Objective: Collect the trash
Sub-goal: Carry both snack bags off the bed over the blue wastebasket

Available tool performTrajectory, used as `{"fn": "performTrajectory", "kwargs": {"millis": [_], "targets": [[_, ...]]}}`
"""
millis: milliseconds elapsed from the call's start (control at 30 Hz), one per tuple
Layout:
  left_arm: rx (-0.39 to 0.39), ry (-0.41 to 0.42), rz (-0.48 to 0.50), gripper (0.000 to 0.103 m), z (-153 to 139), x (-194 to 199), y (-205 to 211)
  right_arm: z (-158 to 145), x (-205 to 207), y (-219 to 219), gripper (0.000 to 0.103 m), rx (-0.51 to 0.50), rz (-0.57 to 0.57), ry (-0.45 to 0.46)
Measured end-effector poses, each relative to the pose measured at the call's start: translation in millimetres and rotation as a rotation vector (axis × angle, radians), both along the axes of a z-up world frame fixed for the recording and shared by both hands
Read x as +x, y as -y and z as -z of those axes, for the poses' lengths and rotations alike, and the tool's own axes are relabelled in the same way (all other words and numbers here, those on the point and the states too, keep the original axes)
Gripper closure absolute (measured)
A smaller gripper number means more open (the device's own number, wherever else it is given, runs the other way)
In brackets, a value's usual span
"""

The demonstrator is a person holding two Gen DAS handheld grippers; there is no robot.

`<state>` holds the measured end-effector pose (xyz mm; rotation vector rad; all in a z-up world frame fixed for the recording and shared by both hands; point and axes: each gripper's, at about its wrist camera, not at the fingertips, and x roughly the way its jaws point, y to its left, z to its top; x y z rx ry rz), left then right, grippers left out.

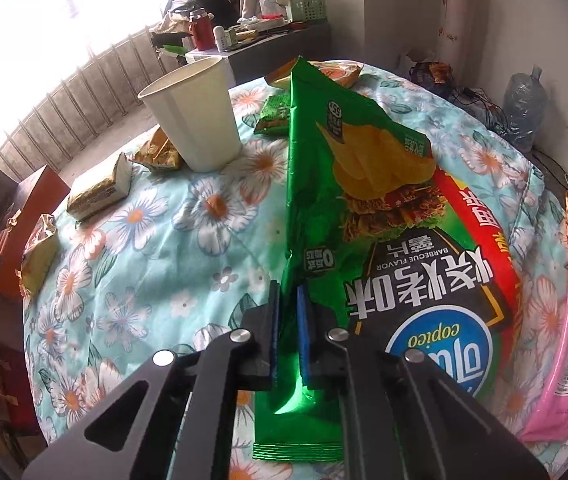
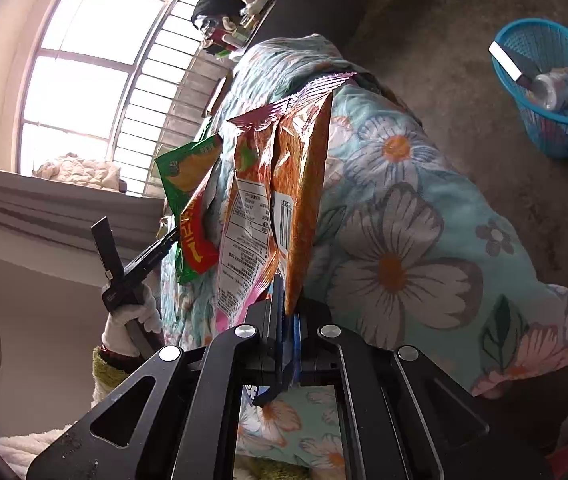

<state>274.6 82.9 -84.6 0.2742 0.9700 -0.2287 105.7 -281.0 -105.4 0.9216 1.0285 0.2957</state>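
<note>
Black left hand-held gripper (image 1: pixel 288 300) pinching glossy creased green chip bag (image 1: pixel 363 184), floral quilt (image 1: pixel 156 248)

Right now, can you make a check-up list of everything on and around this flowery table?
Surface: flowered cloth over the table.
Job's things: green chip bag; orange snack bag; blue trash basket on the floor, already holding trash.
Clutter: white paper cup, small wrappers, brown box.
Grippers: left claw shut on green chip bag; right claw shut on orange snack bag.
Cables: dark cords on the floor by the wall.
Surroundings: barred window, cluttered counter.
</note>
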Motion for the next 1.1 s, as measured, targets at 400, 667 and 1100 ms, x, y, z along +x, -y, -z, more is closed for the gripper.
{"fn": "performTrajectory", "kwargs": {"millis": [400, 667, 1100], "targets": [[-0.234, 0.101, -0.011, 0.101, -77, -57, -4, -12, -15, 24, 0.101, 0.041, 0.055, 0.084], [-0.308, 0.148, 0.038, 0.102, -108, -66, 25, -18, -25, 45, 0.102, 0.082, 0.1, 0.134], [-0.434, 0.165, 0.196, 0.102, -137, -47, 107, -22, -44, 101, 0.103, 0.102, 0.233, 0.196]]}}
